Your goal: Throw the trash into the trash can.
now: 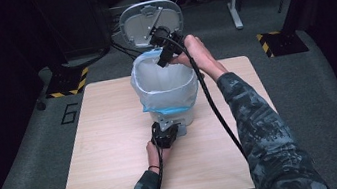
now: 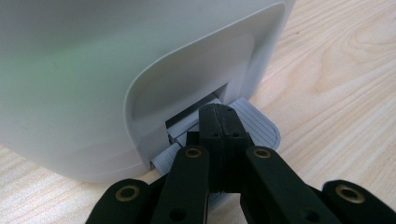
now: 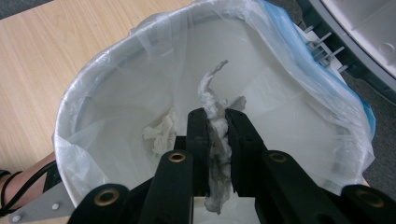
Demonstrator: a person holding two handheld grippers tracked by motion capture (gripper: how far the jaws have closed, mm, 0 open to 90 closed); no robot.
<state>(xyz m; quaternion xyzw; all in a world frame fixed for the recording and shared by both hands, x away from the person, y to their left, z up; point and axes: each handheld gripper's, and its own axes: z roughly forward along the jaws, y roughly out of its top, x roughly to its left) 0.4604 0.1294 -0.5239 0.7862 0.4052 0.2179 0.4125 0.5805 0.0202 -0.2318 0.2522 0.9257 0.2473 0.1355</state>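
A white pedal bin [image 1: 170, 99] stands a little beyond the centre of a pale wooden table [image 1: 114, 148], its lid [image 1: 150, 21] swung up and back on the far side, grey underside facing the camera in the high view. A clear liner bag [image 1: 164, 82] with a blue edge is folded over the bin's rim. Left gripper [image 1: 165, 135] sits low at the near foot of the bin, hand behind it, cable trailing back along the forearm. In the left gripper view its two black jaws are pressed flat together with nothing between them, and their tips rest down on the grey ribbed foot pedal [image 2: 254, 123] that sticks out of the slot at the bin's base. Right gripper [image 1: 163, 57] is held over the far right part of the bin's mouth, pointing down into it, the hand just right of it. In the right gripper view the jaws are drawn in narrow and pinch a crumpled piece of white tissue [image 3: 215, 126]; the tissue sticks up above the jaw tips and hangs below them, with some brownish soiling on the part between the pads. That tissue is above the open liner, inside the rim's outline. A second crumpled wad of tissue [image 3: 161, 133] lies lower in the bag, against the liner's left wall as that view shows it.
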